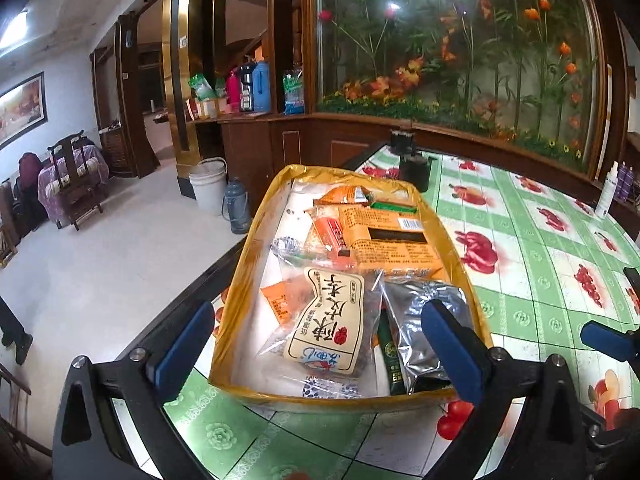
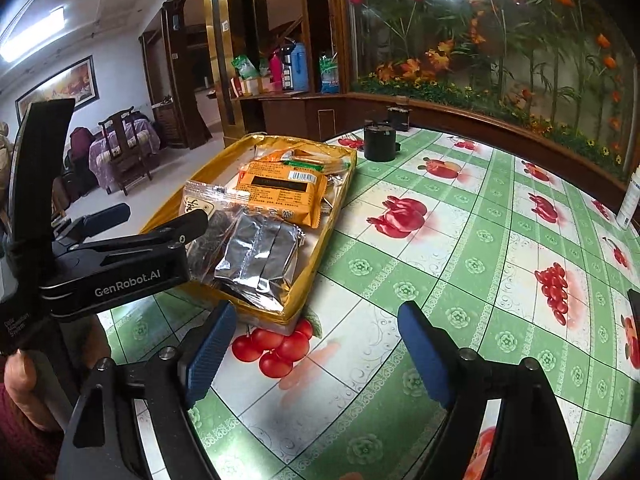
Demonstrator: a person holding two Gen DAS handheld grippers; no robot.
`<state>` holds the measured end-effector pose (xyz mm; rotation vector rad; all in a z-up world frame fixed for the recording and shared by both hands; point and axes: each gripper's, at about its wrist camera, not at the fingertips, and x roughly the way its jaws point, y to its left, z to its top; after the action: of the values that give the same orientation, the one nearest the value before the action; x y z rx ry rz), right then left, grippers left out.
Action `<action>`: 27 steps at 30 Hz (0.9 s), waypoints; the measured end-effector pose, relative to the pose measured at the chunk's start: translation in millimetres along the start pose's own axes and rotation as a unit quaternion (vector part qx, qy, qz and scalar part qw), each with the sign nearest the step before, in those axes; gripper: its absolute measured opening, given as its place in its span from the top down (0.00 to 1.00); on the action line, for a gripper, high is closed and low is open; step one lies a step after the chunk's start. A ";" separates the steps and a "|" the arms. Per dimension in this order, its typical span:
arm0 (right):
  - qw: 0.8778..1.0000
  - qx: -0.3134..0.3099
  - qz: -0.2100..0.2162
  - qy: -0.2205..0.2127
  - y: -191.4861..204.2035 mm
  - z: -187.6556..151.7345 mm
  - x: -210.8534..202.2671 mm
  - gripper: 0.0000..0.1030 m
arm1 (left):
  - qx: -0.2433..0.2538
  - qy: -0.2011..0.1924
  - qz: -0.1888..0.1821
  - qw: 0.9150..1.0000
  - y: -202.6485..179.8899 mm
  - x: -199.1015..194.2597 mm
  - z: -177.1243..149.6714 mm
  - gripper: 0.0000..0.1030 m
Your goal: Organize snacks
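A yellow-walled tray (image 1: 240, 280) lies on the fruit-print tablecloth (image 1: 540, 240), full of snack packets. It holds a cream-labelled bag (image 1: 328, 320), a silver foil packet (image 1: 424, 312), a big orange packet (image 1: 384, 240) and a small orange sachet (image 1: 276, 304). My left gripper (image 1: 320, 346) hangs open over the tray's near end, its pads touching nothing. In the right wrist view the tray (image 2: 316, 256) is at centre left, with the silver packet (image 2: 256, 256) and the orange packet (image 2: 280, 192) in it. There the left gripper (image 2: 158, 216) reaches over it. My right gripper (image 2: 318, 350) stands open above the bare tablecloth (image 2: 440, 240), right of the tray.
A black round container (image 1: 414, 172) (image 2: 380, 144) stands just beyond the tray. A white bottle (image 1: 606, 196) is at the table's far right. The table edge runs close along the tray's left side, with floor and a white bucket (image 1: 208, 188) below. A hand (image 2: 20, 380) grips the left tool.
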<state>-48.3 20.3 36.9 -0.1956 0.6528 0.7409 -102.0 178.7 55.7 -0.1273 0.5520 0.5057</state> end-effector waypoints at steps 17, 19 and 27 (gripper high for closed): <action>1.000 -0.024 0.009 -0.014 13.3 0.7 -4.4 0.16 | 0.003 -0.010 0.069 0.998 5.6 -5.1 1.9 0.00; 1.000 -0.025 0.008 -0.015 13.8 0.4 -4.4 0.16 | 0.002 -0.011 0.069 0.998 5.6 -5.3 1.9 0.00; 0.999 -0.028 0.008 -0.012 15.0 -0.9 -3.0 0.16 | 0.002 -0.010 0.069 0.998 5.4 -4.7 1.8 0.00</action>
<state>-60.6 29.2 38.9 -0.2332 0.6116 0.7769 -107.3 181.9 59.8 -0.0802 0.5438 0.6402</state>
